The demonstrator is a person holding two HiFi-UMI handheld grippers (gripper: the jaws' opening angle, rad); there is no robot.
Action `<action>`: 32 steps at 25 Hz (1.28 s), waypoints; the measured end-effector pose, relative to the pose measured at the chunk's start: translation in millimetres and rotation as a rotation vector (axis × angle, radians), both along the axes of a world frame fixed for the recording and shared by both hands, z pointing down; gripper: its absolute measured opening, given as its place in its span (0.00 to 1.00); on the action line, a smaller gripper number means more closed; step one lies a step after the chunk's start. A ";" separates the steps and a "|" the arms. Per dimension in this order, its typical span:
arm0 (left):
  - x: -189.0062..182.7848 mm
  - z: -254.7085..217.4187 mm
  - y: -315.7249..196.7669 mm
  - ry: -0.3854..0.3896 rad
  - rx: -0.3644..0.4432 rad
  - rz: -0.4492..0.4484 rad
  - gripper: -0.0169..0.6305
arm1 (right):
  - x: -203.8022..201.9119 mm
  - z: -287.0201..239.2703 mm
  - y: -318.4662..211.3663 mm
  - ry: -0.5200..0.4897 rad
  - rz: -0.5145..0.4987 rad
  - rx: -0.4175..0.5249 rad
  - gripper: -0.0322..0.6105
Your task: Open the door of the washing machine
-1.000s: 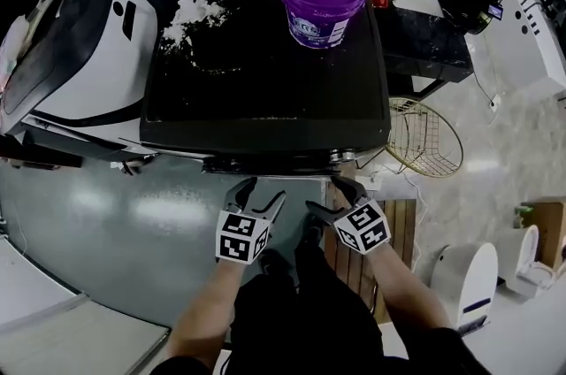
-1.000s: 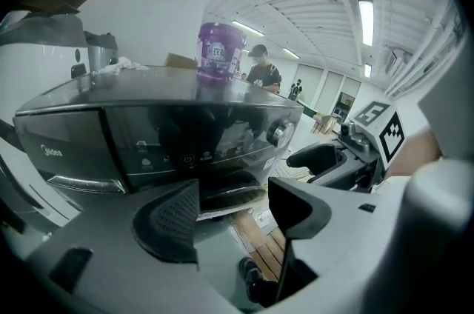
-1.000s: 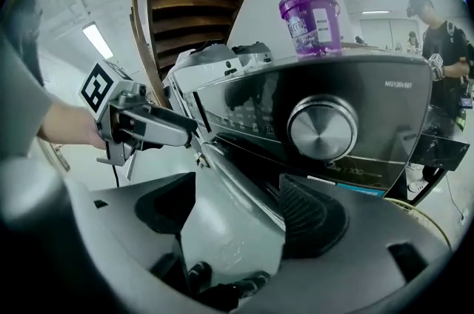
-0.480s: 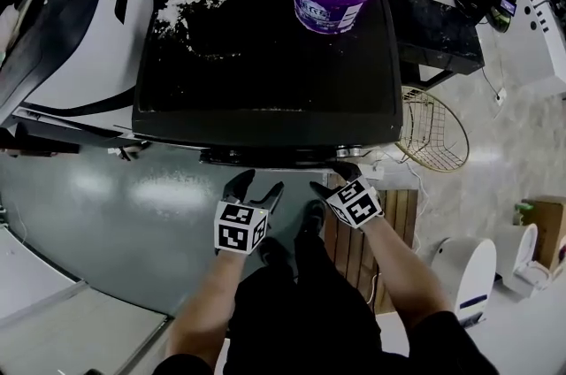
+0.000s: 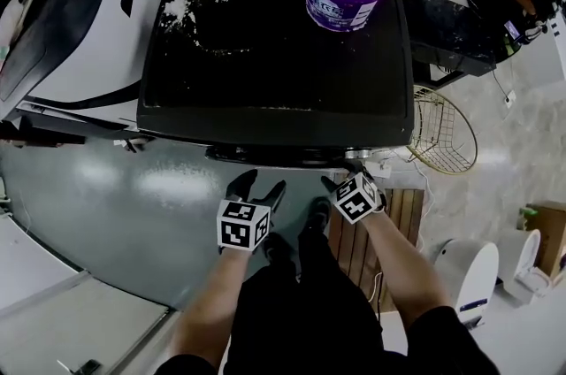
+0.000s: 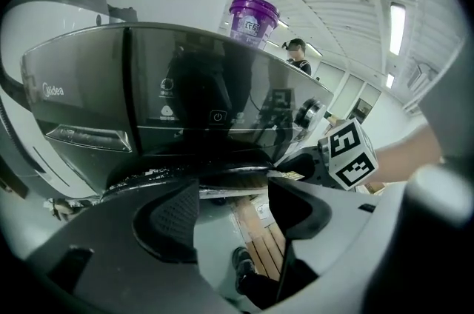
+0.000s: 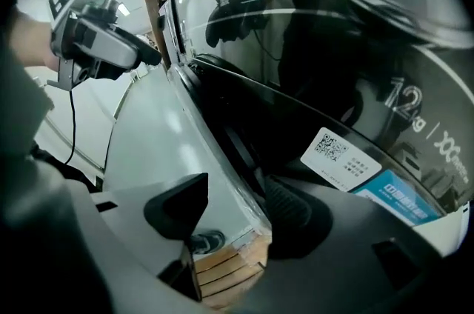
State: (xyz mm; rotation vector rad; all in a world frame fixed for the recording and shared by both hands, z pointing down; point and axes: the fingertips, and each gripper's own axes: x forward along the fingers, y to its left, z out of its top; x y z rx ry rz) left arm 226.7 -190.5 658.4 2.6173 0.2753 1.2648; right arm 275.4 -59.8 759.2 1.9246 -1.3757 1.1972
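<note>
Both grippers have sunk before the black front-loading washing machine (image 5: 274, 55), whose round dark glass door (image 7: 318, 120) faces them. The right gripper (image 7: 237, 205) has just been closing its jaws astride the door's rim, not yet pinching, while the left gripper (image 6: 233, 212) hangs spread and empty. Rigid, latched and glossy, the door likely needs a firm hold on that rim.

Bare grey floor (image 5: 115, 201) lies open before the black front-loading washing machine (image 5: 274, 55), hemmed by a white appliance (image 5: 93, 37) at left and wooden slats (image 5: 405, 214) and a gold wire basket (image 5: 442, 130) at right.
</note>
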 end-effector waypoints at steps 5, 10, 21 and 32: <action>-2.8 4.5 7.0 -0.009 0.011 0.028 0.50 | 2.4 7.0 -1.7 0.091 -0.121 -0.087 0.36; -2.4 7.7 9.8 -0.002 0.016 0.036 0.50 | 9.2 11.9 1.9 0.235 -0.242 -0.174 0.25; -31.1 10.9 2.9 0.008 -0.008 0.001 0.50 | 10.2 12.6 4.8 0.197 -0.190 -0.155 0.23; -91.3 4.2 -25.0 0.013 -0.021 -0.020 0.50 | -23.0 8.5 14.7 0.148 -0.169 -0.178 0.21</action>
